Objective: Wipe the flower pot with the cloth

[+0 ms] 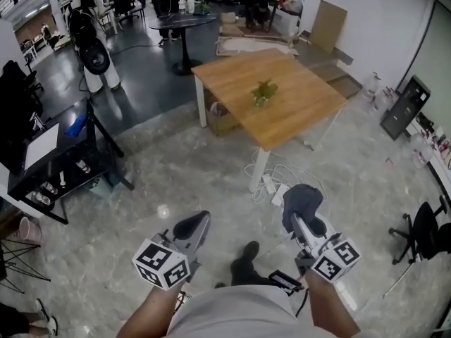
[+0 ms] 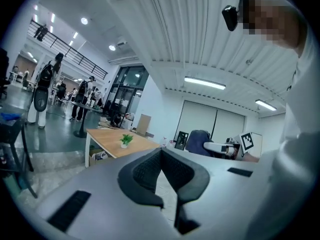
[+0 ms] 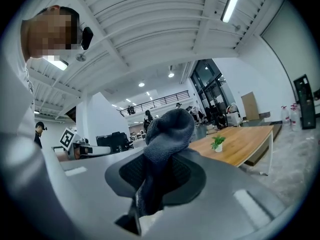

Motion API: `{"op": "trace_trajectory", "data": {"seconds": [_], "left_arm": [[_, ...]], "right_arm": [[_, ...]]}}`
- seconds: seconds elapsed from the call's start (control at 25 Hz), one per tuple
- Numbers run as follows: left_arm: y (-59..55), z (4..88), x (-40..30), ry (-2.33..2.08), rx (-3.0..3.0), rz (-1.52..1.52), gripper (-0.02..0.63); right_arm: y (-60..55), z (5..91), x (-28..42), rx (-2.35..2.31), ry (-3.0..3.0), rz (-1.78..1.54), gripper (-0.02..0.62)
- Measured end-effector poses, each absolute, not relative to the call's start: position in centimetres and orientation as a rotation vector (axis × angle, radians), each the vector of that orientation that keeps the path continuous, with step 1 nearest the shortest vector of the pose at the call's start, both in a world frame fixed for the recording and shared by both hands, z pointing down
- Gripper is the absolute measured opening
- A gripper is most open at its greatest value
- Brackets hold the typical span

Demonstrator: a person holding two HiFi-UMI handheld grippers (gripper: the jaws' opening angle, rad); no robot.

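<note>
One pot (image 3: 218, 147): small, white, upright, with its green plant pointing straight up. It stands near the centre of the table (image 3: 247, 138). One cloth (image 3: 167, 126): grey, bunched, long axis along the jaws, clamped in the right gripper (image 3: 165, 156), well short of the table. The left gripper (image 2: 161, 156) is closed on nothing.

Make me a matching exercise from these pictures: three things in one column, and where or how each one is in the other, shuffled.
Things:
1. flower pot
2. cloth
3. left gripper

Place or state:
A. shut, with nothing between its jaws
B. standing on the wooden table
C. pinched in the right gripper

Pairs: 1-B, 2-C, 3-A
</note>
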State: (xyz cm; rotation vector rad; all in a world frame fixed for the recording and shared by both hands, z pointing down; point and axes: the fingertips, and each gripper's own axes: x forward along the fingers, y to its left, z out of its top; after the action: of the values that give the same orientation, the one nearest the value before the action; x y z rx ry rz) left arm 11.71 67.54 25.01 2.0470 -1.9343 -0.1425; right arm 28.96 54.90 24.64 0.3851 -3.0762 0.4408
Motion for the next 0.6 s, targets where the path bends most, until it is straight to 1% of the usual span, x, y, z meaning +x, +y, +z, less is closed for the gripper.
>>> {"op": "trace_trajectory", "data": {"seconds": [0.32, 0.6], "left_arm": [[55.2, 24.9, 4.9, -1.985, 1.988, -0.122, 0.006], [42.0, 25.0, 2.2, -1.981, 1.973, -0.101, 0.006]], "right_arm": [[41.7, 26.0, 21.4, 0.291, -3.080, 0.494, 0.066], [28.6, 26.0, 18.5, 0.250, -3.075, 0.519, 0.066]]}}
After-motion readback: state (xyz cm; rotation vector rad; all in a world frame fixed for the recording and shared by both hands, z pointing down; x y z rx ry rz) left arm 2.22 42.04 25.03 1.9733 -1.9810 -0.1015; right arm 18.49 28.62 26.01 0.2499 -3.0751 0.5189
